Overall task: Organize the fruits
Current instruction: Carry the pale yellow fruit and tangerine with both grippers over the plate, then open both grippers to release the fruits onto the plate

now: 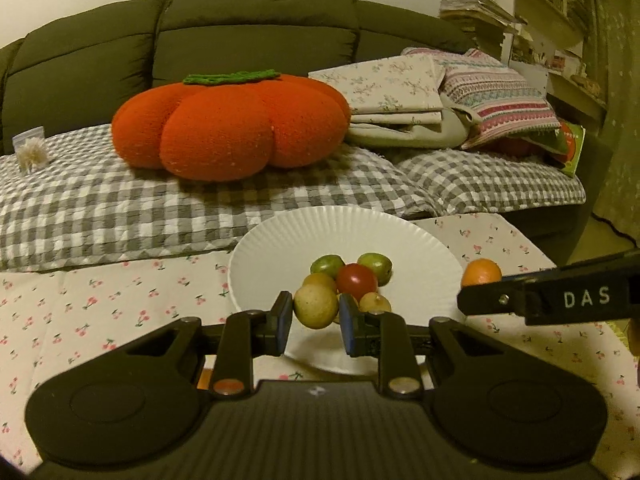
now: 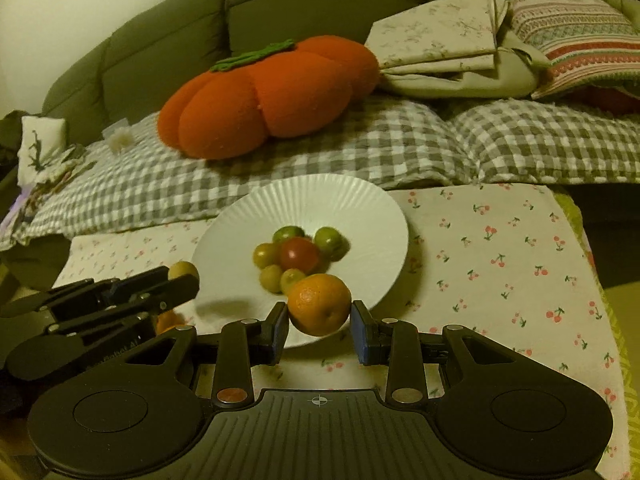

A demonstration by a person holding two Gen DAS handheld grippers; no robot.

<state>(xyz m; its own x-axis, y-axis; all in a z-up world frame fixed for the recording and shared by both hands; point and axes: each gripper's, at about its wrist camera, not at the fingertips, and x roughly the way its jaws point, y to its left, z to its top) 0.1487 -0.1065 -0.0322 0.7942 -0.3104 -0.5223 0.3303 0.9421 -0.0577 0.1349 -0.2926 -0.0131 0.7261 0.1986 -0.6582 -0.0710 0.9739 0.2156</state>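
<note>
only the right view shows the right gripper (image 2: 320, 322) clamping the orange (image 2: 319, 304); left gripper (image 1: 315, 322) clamps a yellow fruit (image 1: 316, 306).

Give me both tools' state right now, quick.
Left tool: closed on a small round yellow-green fruit, over the white paper plate.
Right tool: closed on a round orange mandarin.

Ahead of the gripper, beyond the cherry-print cloth (image 1: 100, 300), a checked blanket (image 1: 120, 208) covers the seat of a dark green sofa (image 1: 248, 28). A pumpkin cushion (image 1: 230, 124) rests on the blanket straight ahead. To its right lie folded linens (image 1: 384, 88) and a striped pillow (image 1: 496, 96). Far right, shelves (image 1: 556, 4) hold books. Far left sits a small pale tuft (image 1: 32, 156).
</note>
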